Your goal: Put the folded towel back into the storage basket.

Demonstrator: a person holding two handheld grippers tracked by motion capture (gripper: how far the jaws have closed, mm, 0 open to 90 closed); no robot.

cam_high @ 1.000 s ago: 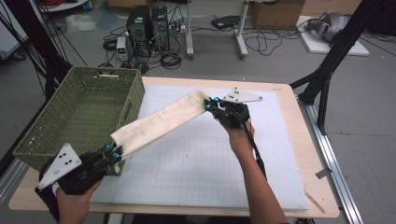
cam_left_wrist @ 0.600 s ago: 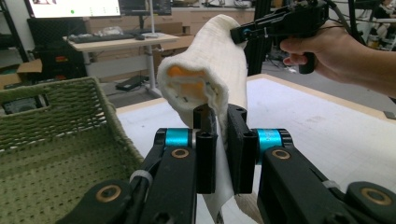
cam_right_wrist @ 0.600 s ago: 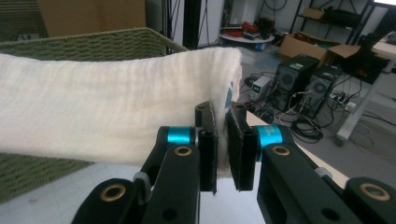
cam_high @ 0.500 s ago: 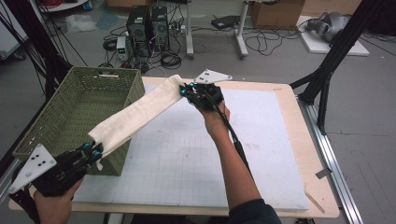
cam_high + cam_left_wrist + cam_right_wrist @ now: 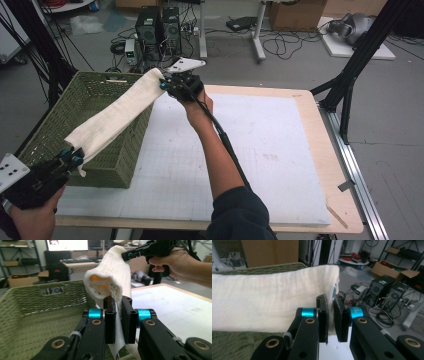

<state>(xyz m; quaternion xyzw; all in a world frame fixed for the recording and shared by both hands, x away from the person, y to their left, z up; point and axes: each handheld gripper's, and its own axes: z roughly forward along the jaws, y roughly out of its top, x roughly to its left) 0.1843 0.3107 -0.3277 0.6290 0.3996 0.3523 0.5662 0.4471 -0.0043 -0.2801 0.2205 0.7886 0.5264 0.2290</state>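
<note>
The towel [image 5: 117, 112] hangs stretched between the 2 grippers, above the green basket [image 5: 55, 125]. The left gripper [image 5: 72, 159] is clamped on the towel's near end, just over the basket's near corner; in the left gripper view the cloth is pinched between the black jaws with a fold bulging above them. The right gripper [image 5: 165, 85] is clamped on the far end, beside the basket's far corner, and in the right gripper view its jaws bite the towel's edge with the cloth running off to their left.

The step in hand looks like lowering the towel into the basket. To do it well, both grippers should travel sideways together until the whole length sits inside the rim, then come closer to each other so the cloth slackens and sags in the middle — only then should the jaws part, or an end may drape over the wall. The towel seems folded double, though the layers are hard to count from here.

Count: 1 towel, 1 basket, 2 grippers, 1 table [image 5: 300, 150] — its white mat bare beside the right gripper.
</note>
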